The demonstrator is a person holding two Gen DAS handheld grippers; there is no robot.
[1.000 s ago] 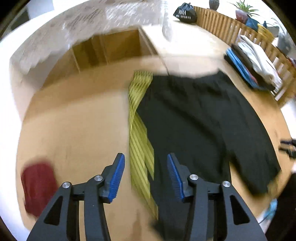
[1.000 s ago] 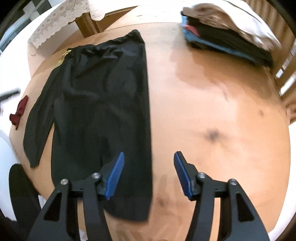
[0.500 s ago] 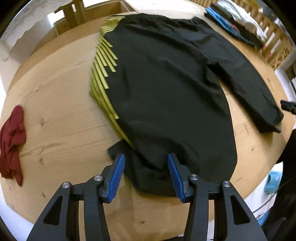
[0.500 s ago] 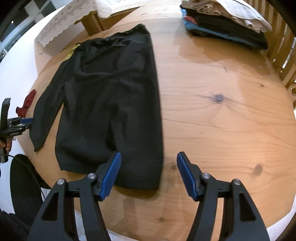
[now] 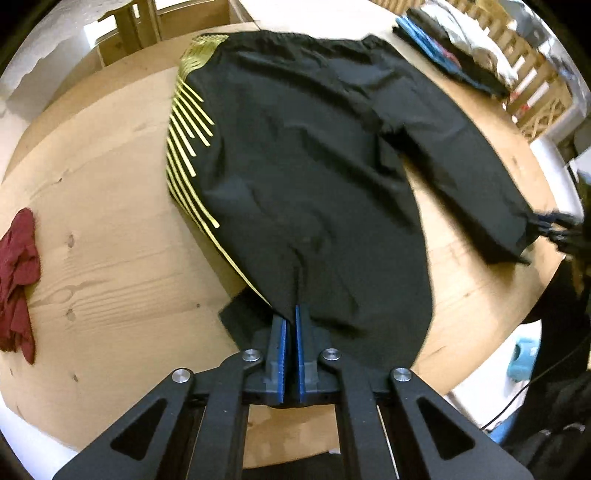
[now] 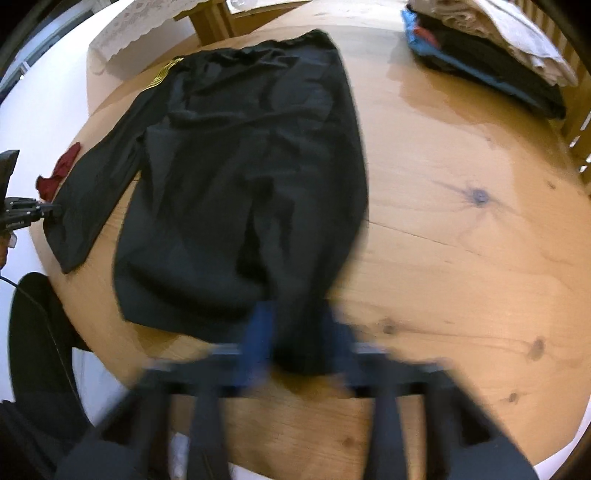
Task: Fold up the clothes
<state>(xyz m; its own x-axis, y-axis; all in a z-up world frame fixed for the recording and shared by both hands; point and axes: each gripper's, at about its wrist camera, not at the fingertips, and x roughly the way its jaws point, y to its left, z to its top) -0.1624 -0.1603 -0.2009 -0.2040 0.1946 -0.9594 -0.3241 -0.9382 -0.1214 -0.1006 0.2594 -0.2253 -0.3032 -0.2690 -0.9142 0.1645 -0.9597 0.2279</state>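
Note:
A black long-sleeved shirt (image 5: 317, 177) with yellow stripes (image 5: 188, 155) down one side lies spread on the round wooden table (image 5: 110, 240). My left gripper (image 5: 290, 314) is shut on the shirt's near hem, and the cloth puckers at its tips. In the right wrist view the same shirt (image 6: 251, 173) lies flat. My right gripper (image 6: 295, 332) is blurred by motion, with its jaws on either side of the hem's corner and cloth between them. How far they have closed is unclear. One sleeve (image 5: 476, 188) lies out to the right.
A red cloth (image 5: 18, 273) lies at the table's left edge. A stack of folded clothes (image 6: 491, 55) sits at the far right beside a wooden railing (image 5: 532, 88). A wooden chair (image 5: 125, 26) stands beyond the table. The table's near edge is just below both grippers.
Both grippers have come down onto the shirt's near hem. My left gripper went from open to shut on the cloth. My right gripper's jaws have narrowed around the hem.

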